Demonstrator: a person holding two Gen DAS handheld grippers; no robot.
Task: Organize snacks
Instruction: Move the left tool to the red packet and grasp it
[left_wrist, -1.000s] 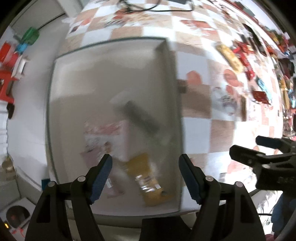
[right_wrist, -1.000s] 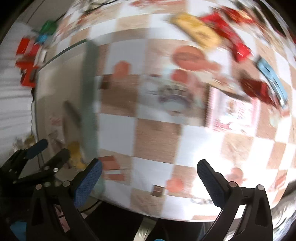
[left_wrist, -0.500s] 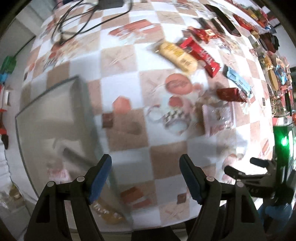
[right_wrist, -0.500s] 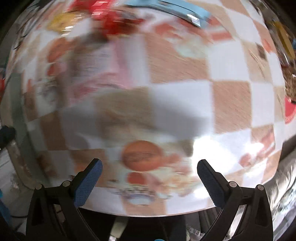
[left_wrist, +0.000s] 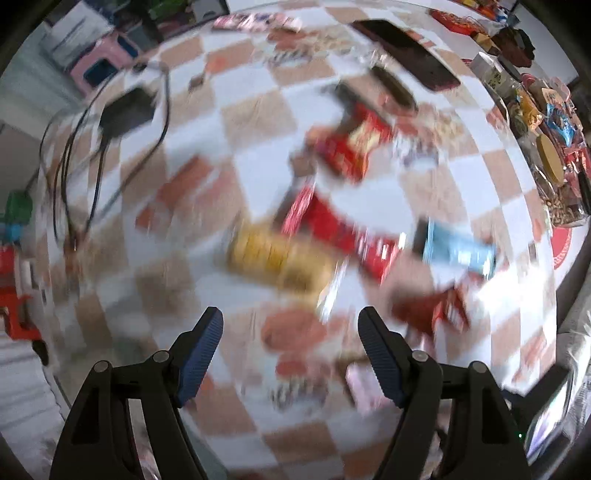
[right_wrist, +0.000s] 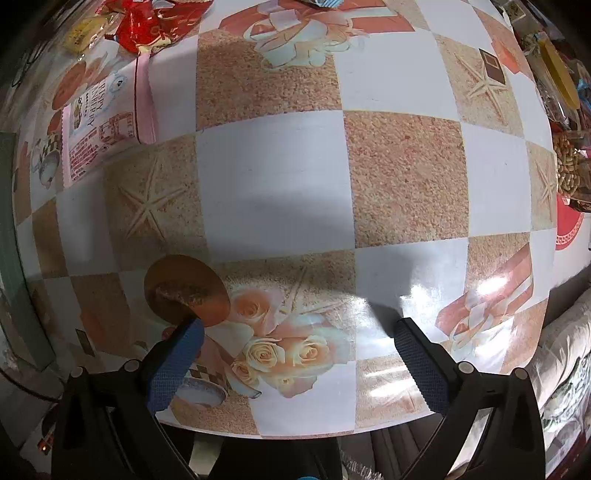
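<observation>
The left tongs (left_wrist: 290, 330) are held with their blue pads wide apart and nothing between them, pointed down at a counter (left_wrist: 258, 110) covered in a checked brown-and-white cloth. In the blurred left wrist view, several snacks are seen scattered on the cloth ahead of the pads: a yellow packet (left_wrist: 277, 258) nearest, a red packet (left_wrist: 340, 229) just beside it, a larger red packet (left_wrist: 351, 147) farther on, a light blue wrapper (left_wrist: 458, 253) to the right, and a dark red packet (left_wrist: 432, 306) close to the right pad. Black cables (left_wrist: 92, 147) are draped over the far left of the counter. The right tongs (right_wrist: 299, 334) are likewise spread apart and empty, hung over a bare stretch of the cloth where roses are printed. In that view a pink-edged snack bag (right_wrist: 99, 129) is seen lying flat at the upper left, with red wrappers (right_wrist: 147, 22) beyond it at the top edge.
</observation>
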